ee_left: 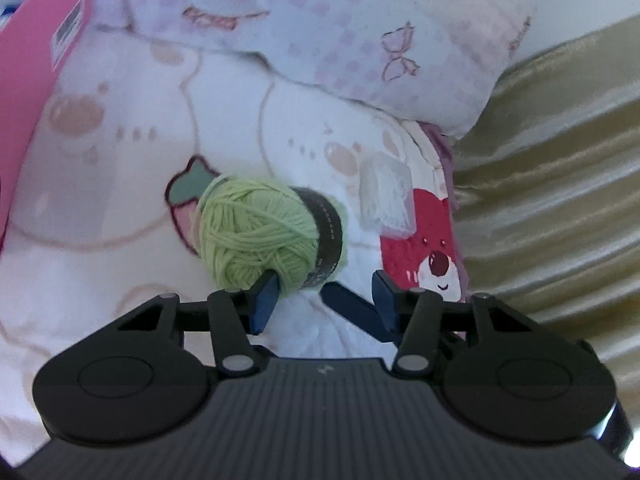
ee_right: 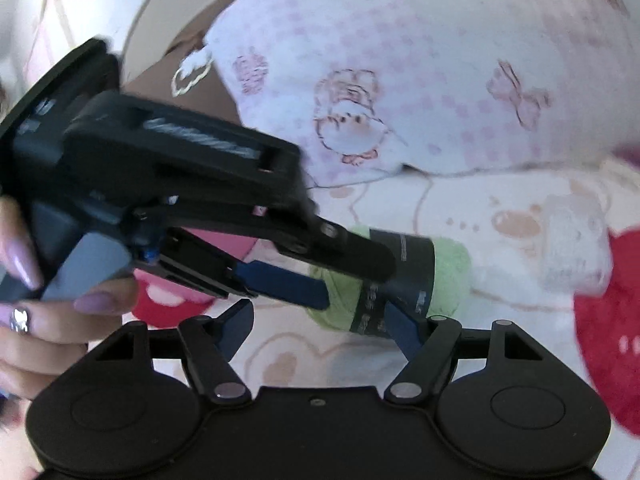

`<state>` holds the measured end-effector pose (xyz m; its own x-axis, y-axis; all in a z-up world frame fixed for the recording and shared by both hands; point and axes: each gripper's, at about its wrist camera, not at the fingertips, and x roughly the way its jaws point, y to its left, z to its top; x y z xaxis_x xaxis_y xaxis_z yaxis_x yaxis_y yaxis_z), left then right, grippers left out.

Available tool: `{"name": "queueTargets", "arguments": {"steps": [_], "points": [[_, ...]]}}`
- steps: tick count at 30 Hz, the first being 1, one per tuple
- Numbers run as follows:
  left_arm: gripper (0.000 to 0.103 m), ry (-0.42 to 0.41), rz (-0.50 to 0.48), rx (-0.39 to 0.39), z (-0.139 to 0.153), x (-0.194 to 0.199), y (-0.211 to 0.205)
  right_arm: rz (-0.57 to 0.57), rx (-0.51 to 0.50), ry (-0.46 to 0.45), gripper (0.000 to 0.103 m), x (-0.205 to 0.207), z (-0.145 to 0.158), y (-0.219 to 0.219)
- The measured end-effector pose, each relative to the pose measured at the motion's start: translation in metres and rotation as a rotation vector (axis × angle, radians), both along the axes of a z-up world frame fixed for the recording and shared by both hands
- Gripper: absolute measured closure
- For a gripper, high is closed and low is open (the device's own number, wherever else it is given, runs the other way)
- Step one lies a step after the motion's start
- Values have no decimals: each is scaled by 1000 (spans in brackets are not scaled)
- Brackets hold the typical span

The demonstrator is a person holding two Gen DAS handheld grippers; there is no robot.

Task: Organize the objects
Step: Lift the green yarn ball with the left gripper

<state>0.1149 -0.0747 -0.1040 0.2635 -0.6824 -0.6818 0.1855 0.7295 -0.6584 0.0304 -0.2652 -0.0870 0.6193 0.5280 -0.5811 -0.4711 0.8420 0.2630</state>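
Observation:
A ball of light green yarn with a black paper band lies on the white printed blanket. My left gripper is open just in front of it. Its left fingertip overlaps the ball's lower edge, and the right pad stands clear of it. In the right wrist view the left gripper reaches in from the left over the yarn, held by a person's hand. My right gripper is open, its right fingertip at the band's lower edge. That finger also shows between the left gripper's jaws.
A small clear plastic box lies just right of the yarn, beside a red bear print. A pink-patterned pillow sits behind. A pink carton stands at the left. Gold satin fabric runs along the right.

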Motion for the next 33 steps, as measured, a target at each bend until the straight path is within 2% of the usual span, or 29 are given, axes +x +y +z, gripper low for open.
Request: {"name": "queueTargets", "arguments": {"steps": [2, 5, 8, 12, 16, 19, 22, 25, 28, 33], "points": [[54, -47, 13, 50, 1, -3, 0, -15, -82, -44, 24, -3, -2, 8], [53, -150, 12, 148, 7, -7, -3, -54, -137, -86, 23, -3, -6, 9], [53, -205, 15, 180, 12, -8, -2, -87, -119, -86, 10, 7, -10, 2], [50, -319, 57, 249, 27, -7, 10, -147, -111, -66, 10, 18, -14, -1], [49, -288, 39, 205, 29, 4, 15, -127, -68, -37, 8, 22, -17, -2], [47, -250, 7, 187, 21, 6, 8, -112, -70, -31, 7, 25, -20, 5], [46, -204, 0, 209, 6, 8, -1, -82, -118, -38, 5, 29, -28, 13], [45, -245, 42, 266, -2, 5, -7, -35, -200, -105, 4, 31, -39, 21], [45, -283, 51, 252, -6, 2, -9, -49, -198, -98, 4, 33, -42, 22], [47, -255, 61, 223, -10, 3, -4, -44, -210, -115, 3, 30, -42, 27]]}}
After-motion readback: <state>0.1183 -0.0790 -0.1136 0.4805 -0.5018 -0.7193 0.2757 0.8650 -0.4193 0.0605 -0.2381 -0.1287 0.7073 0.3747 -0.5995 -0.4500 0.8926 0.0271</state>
